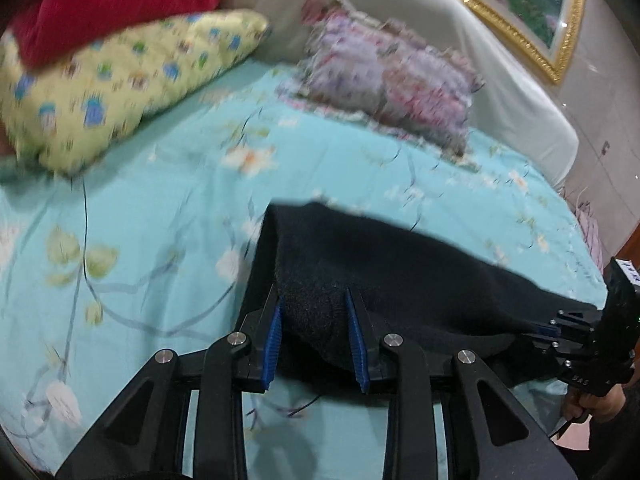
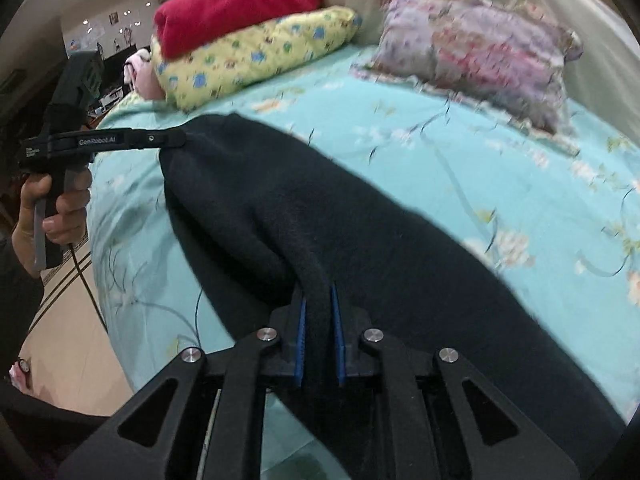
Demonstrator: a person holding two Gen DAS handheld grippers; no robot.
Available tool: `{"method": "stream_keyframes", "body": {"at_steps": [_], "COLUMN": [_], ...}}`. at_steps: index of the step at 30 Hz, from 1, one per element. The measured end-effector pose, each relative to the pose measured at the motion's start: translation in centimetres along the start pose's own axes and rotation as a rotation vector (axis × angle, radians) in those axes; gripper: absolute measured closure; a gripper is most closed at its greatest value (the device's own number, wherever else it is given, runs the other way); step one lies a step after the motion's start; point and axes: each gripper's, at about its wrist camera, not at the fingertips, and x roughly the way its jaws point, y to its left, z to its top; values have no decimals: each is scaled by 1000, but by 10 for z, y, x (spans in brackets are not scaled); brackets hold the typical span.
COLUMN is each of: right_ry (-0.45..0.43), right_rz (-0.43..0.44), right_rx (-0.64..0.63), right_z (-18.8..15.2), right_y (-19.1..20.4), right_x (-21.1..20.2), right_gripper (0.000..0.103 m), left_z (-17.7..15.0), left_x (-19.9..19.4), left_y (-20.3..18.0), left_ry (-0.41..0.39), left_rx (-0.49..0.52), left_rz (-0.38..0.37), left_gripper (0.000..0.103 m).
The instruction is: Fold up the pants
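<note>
Above the bed (image 2: 460, 168), the pants (image 2: 320, 208) hang between both grips — right hand-held gripper (image 2: 319, 332) pinched tight on a fold, left hand-held gripper (image 1: 314, 334) half-open around bunched cloth — so that looser side could slip out, collapsing the fold.

Bed (image 2: 460, 168) with turquoise floral sheet, pillows (image 2: 256, 56) against pale headboard (image 1: 500, 80), gold-framed picture (image 1: 532, 8), beige floor (image 2: 76, 344).
</note>
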Motion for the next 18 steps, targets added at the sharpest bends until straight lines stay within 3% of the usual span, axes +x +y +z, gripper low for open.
{"method": "stream_keyframes", "body": {"at_steps": [1,5,6,12,18], "right_ry": [8,3,-2,-42,-84], "right_rz": [7,53,61,120,116], "right_rx": [9,31,33,63,130], "right_z": [-2,-1,0,11,29], "right_y": [0,0,1,-3,-26], "right_x": [3,0,-3,-23,-35], "right_gripper": [84,53,51,51,51], "left_z": [-5,-15,-16,-19,-16], "left_x": [7,11,8,-7,-21], "left_y": [5,13,12,11,13], "left_ry": [19,25,18,-2,-16], "left_rx": [-11,-45,-47,-98,-134], "left_rz": [8,14,21,31,59], "left_gripper": [72,70,68,65,66]}}
